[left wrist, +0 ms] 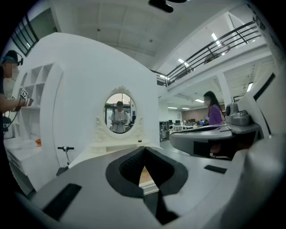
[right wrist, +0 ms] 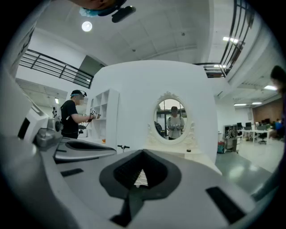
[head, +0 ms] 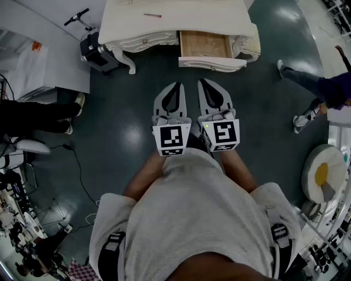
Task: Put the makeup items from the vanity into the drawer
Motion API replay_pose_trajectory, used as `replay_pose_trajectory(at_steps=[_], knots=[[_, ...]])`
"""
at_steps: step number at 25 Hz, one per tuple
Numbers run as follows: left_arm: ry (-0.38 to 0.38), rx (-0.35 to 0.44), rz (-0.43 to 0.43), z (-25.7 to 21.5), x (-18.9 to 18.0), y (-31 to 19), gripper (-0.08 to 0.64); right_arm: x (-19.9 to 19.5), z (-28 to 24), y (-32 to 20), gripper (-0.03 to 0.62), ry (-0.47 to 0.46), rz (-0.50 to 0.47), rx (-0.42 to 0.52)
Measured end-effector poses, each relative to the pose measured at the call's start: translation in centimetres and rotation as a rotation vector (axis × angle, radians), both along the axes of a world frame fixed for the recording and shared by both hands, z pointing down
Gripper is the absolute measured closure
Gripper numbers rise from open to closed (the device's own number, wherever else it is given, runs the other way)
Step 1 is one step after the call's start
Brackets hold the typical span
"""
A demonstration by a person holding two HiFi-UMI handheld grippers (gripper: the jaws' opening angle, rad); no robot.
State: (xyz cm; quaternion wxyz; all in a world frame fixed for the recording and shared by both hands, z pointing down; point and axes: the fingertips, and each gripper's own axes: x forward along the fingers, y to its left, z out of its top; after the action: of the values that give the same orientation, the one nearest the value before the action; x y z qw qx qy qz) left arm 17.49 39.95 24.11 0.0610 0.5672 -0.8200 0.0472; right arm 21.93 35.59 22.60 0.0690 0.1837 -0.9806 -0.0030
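A white vanity (head: 175, 22) stands ahead across the dark floor, and its wooden drawer (head: 204, 45) at the right is pulled open. A thin red makeup item (head: 152, 15) lies on the vanity top. A small dark item (right wrist: 188, 150) sits on the top below the oval mirror (right wrist: 173, 118). I hold both grippers side by side in front of my body, well short of the vanity. The left gripper (head: 177, 85) is shut and empty, and so is the right gripper (head: 201, 82). The mirror (left wrist: 119, 112) reflects me.
A scooter (head: 90, 46) is parked at the vanity's left end. A person's legs (head: 41, 116) reach in from the left, and another person (head: 321, 88) stands at the right. A round white stool with a yellow patch (head: 323, 173) sits at the right edge. Cables (head: 77, 164) trail over the floor.
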Motion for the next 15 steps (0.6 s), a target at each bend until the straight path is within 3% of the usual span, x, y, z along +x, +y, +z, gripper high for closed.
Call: replay_pose_trajectory(at_steps=[15], knots=[[0.029, 0.031, 0.047, 0.5, -7.4, 3.3, 0.554, -6.4, 0.3, 3.0, 0.577, 0.017, 0.061, 0.018]])
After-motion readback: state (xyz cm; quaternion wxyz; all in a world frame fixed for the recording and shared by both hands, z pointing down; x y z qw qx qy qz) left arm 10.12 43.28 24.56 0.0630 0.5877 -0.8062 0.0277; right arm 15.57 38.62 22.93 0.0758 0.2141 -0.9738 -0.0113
